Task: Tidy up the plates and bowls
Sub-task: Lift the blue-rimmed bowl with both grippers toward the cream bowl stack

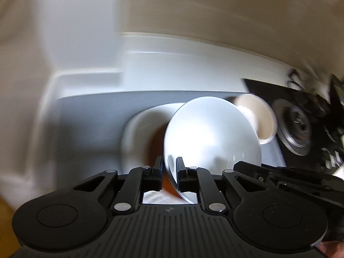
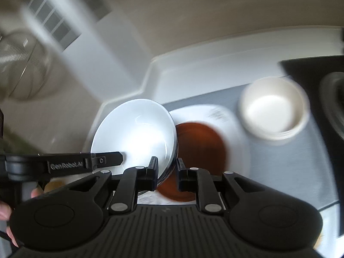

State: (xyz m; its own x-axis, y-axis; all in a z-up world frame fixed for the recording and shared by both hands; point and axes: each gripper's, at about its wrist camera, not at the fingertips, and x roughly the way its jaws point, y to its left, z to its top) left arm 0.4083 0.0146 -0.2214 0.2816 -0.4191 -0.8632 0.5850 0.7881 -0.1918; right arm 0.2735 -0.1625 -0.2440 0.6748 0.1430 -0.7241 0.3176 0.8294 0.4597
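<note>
Nearest, at the bottom centre of the left wrist view, the left gripper has its jaws almost closed on the rim of a white bowl, which tilts up and away toward the middle of the frame. In the right wrist view the right gripper stands at the bottom centre with its jaws nearly closed around the opposite rim of the same white bowl; the left pad touches the rim, but blur hides whether the right pad presses too. The left gripper reaches in from the lower left edge of that view onto the bowl's inner wall. So the bowl looks carried by both tools, clear of the things below.

Just beyond the bowl, mid-frame, lies a brown plate on a larger white plate, both on a grey mat. Further right sits a cream bowl. At the far right edge a black stove begins.

To do this step well, I judge both hands should travel together at one pace, keeping the bowl's tilt steady so the thin rim does not twist out of either pinch. A glazed rim is slippery; slow down before setting it down, land it level, then let go one side at a time.
</note>
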